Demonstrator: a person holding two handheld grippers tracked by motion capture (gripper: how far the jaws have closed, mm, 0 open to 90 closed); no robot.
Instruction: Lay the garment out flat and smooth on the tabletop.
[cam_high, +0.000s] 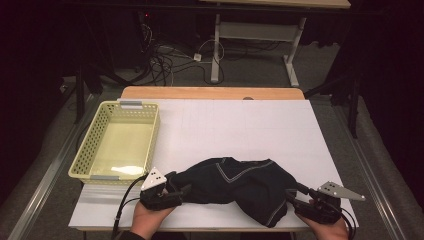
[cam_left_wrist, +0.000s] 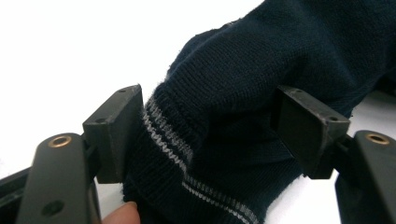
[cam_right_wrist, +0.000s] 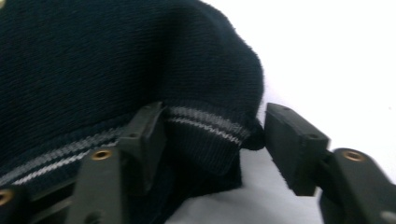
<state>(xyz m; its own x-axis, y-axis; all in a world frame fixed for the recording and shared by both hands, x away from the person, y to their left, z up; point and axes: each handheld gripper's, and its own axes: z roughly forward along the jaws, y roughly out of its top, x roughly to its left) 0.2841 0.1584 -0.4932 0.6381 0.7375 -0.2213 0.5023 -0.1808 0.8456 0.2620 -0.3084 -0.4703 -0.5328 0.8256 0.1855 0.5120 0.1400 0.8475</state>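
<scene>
- We take the white table (cam_high: 240, 130) as our landmark; the dark knit sweater (cam_high: 235, 185) lies bunched on its near edge, its long axis running left to right along that edge, well apart from the far rim
- The yellow basket (cam_high: 102, 145) sits on the table's left side, just beyond the sweater's left end and not touching it; it looks empty to us
- Our left gripper (cam_high: 172, 192) sits at the table's near-left, at the sweater's left end; in its own view the striped ribbed hem (cam_left_wrist: 187, 149) lies between the jaws; the left pad (cam_left_wrist: 114, 133) touches the knit, the right pad (cam_left_wrist: 306, 128) seems to meet it too, so we judge this a loose grip on the hem rather than a firm clamp
- Our right gripper (cam_high: 300, 197) is at the table's near-right, at the sweater's other end; its jaws stand apart around the striped edge (cam_right_wrist: 205, 123); one pad (cam_right_wrist: 147, 135) lies against the cloth, the other (cam_right_wrist: 294, 144) stands just clear of it with table showing between; not yet gripping
- The coming move turns on this: the cloth lies straight ahead of both sets of fingers, each hand at its own end of the long axis; the right must still close before any lift or spread
- Hard to make out: which part of the garment each hem belongs to; the folds hide sleeves and neck; both forearms are cut off at the table's near edge
</scene>
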